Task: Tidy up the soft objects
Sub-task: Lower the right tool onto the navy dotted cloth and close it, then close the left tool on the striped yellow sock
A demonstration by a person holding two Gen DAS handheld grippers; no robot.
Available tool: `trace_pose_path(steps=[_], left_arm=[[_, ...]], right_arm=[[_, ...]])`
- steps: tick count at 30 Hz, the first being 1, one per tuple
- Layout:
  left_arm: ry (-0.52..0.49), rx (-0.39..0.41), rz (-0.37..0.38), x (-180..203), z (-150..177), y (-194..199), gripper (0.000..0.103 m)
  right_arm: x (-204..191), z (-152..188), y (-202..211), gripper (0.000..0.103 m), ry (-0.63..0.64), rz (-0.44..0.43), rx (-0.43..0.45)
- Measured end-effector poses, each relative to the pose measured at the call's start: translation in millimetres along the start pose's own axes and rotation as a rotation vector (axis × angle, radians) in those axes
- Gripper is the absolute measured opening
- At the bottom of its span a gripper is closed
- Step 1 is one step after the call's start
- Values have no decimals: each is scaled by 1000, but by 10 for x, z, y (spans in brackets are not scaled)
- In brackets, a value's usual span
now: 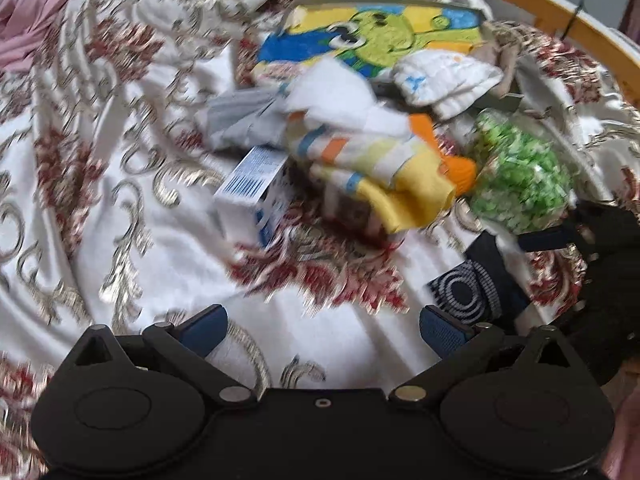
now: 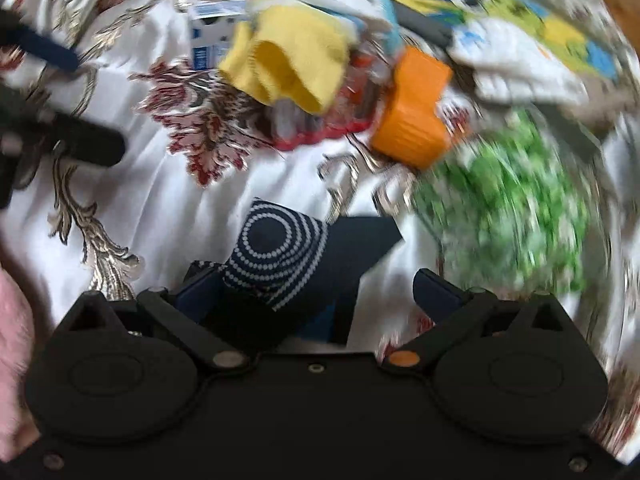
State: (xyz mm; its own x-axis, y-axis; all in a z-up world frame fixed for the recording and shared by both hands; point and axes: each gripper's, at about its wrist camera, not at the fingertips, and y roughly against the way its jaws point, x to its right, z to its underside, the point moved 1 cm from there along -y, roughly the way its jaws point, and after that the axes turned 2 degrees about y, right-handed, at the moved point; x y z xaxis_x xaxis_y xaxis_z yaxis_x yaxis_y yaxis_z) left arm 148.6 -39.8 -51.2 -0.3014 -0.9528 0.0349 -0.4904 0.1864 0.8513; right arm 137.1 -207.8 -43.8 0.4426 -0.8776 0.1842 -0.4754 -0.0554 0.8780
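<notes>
Right wrist view: navy ringed sock (image 2: pixel 276 256) between spread fingers (image 2: pixel 436 292), long axis pointing forward; left gripper (image 1: pixel 320 328) likewise spread.

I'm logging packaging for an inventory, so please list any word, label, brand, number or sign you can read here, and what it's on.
No text is legible.
White and blue carton: barcode and blue print, too blurred to read.
Cartoon picture board: a drawing only, no words visible.
Orange cap: no marking visible.
Navy sock with dotted rings: pattern only.

We hold our left tool (image 1: pixel 323 332) with its jaws spread wide, nothing between them; our right tool (image 2: pixel 326 294) is likewise spread wide.
</notes>
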Motion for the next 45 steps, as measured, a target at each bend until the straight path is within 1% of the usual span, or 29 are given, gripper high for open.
trace_pose_path(steps=[2,4,6,8,10,12,14,15,17,19,22,24,26,28,29,31,32,34,35,37,41,43,45], left_arm=[[-24,24,17,31,-45,-9,102],[-35,42,30,59,-85,-21,102],[-34,72,47,62,-130,-38,102],[-22,103,58,46,-182,-55,102],[0,130,69,22,-250,-70,102],[29,147,78,-5,-324,-104,102],[58,152,92,-34,-379,-146,102],[75,154,109,-51,-407,-171,102],[108,150,146,-87,-448,-223,102],[156,138,191,-121,-483,-288,102],[227,138,248,-184,-499,-341,102],[255,143,264,-207,-506,-358,102],[273,144,266,-222,-517,-374,97],[288,138,265,-249,-523,-394,88],[298,132,269,-265,-523,-404,85],[327,117,288,-307,-516,-417,76],[346,109,302,-325,-514,-423,74],[369,102,322,-347,-503,-420,66],[376,101,330,-349,-498,-417,64],[371,98,335,-332,-492,-417,56],[351,101,336,-304,-489,-422,47],[351,106,342,-311,-487,-420,40],[352,98,355,-311,-485,-421,35]], right_arm=[[-5,-33,-56,93,29,-10,9],[-24,-77,-84,90,32,-19,11],[12,-116,-122,84,16,-28,12],[70,-140,-143,75,-13,-48,11],[124,-138,-137,72,-32,-54,13],[154,-137,-133,67,-49,-53,14],[193,-154,-134,57,-71,-54,21],[216,-158,-127,54,-81,-52,24],[266,-170,-112,38,-106,-44,32],[322,-176,-100,32,-140,-33,37],[390,-179,-99,26,-182,-29,39],[409,-175,-107,22,-190,-20,41],[420,-167,-107,18,-199,-16,42],[441,-158,-112,16,-211,-14,44],[449,-156,-109,14,-216,-14,47],[468,-154,-106,12,-223,-12,52],[438,-156,-94,11,-227,-10,54],[432,-158,-82,10,-233,-8,58],[428,-162,-71,10,-235,-7,60],[422,-166,-50,10,-244,-7,63],[413,-168,-14,10,-255,-7,74],[403,-171,6,10,-256,-9,79],[386,-179,33,10,-251,-12,87]])
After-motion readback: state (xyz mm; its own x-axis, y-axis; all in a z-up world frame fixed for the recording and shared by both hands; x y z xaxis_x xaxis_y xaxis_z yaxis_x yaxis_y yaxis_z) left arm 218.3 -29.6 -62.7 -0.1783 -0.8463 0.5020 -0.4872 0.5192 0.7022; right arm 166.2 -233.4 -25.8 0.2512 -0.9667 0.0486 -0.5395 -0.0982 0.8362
